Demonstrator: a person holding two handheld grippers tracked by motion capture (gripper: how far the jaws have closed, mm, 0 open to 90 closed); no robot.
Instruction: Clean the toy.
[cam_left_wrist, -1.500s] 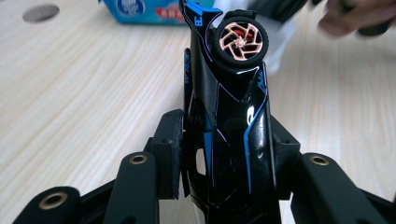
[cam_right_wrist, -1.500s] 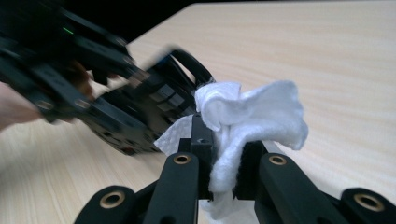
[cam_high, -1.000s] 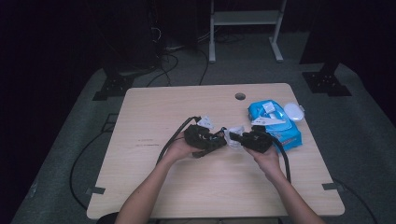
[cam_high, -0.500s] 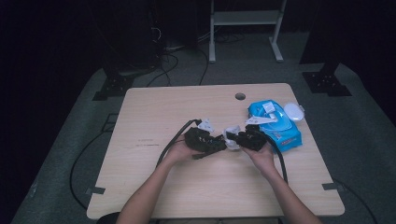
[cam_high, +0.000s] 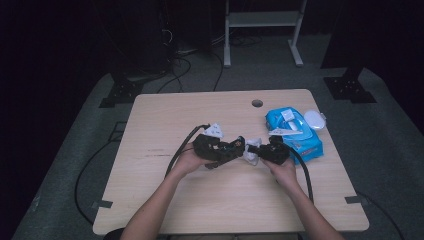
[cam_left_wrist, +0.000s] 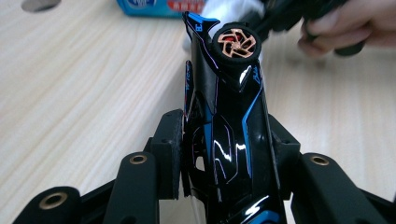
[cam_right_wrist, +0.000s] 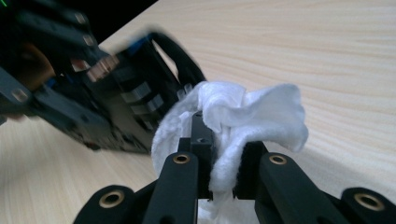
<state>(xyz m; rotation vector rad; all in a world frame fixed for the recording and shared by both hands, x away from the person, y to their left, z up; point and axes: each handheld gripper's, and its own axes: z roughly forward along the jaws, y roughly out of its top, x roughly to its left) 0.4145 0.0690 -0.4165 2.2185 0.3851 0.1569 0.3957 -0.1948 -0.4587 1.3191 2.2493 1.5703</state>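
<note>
Above the middle of the wooden tabletop (cam_high: 150, 200), my left gripper (cam_left_wrist: 224, 154) is clamping its jaws on a black-and-blue toy car (cam_left_wrist: 229, 121), while my right gripper (cam_right_wrist: 219, 163) is pinching a white wipe (cam_right_wrist: 243, 116) just beside it, near the blue wipes pack (cam_high: 295, 135).

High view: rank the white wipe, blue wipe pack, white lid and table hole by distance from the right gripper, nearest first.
1. White wipe: pinched in the right gripper, at its tip.
2. Blue wipe pack: just behind it, toward the table's right edge.
3. White lid: at the pack's far right corner.
4. Table hole: near the far edge; close to the lid's rank.
</note>
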